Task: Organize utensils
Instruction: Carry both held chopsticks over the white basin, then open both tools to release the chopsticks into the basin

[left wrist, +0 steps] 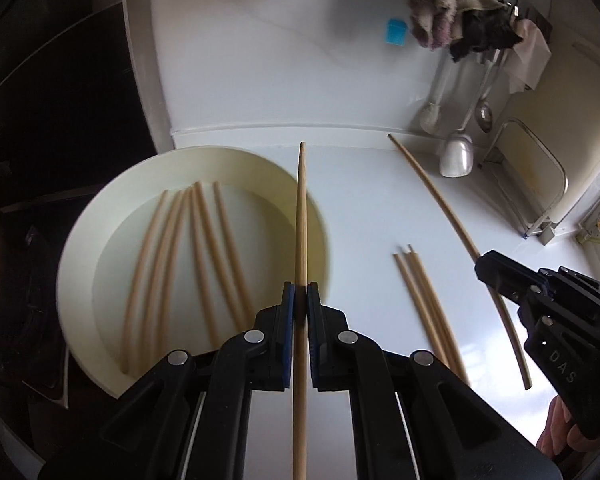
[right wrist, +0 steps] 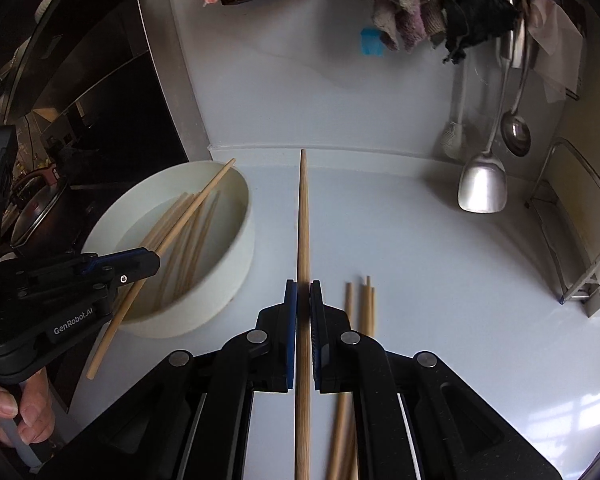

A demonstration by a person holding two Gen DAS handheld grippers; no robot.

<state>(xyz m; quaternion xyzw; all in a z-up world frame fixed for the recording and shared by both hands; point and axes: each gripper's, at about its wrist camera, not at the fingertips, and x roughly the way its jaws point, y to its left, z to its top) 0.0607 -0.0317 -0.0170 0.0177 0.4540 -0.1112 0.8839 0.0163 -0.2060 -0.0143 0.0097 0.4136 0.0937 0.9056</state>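
Note:
My left gripper (left wrist: 301, 288) is shut on a wooden chopstick (left wrist: 301, 208) that points straight ahead, over the right rim of a white bowl (left wrist: 80, 264). Several chopsticks (left wrist: 196, 256) lie in the bowl. Three more chopsticks (left wrist: 424, 308) lie on the white counter to the right. My right gripper (right wrist: 303, 286) is shut on another chopstick (right wrist: 302, 216), held above the counter right of the bowl (right wrist: 228, 280). In the left wrist view the right gripper (left wrist: 480, 266) appears at the right edge with its chopstick (left wrist: 436, 196). In the right wrist view the left gripper (right wrist: 154, 262) holds its chopstick (right wrist: 196, 204) over the bowl.
A metal spatula (right wrist: 482, 188), a ladle (right wrist: 516, 132) and a brush hang on the back wall under cloths (right wrist: 404, 12). A wire rack (right wrist: 580, 232) stands at the right. A dark stove with a pot (right wrist: 40, 216) lies left of the bowl.

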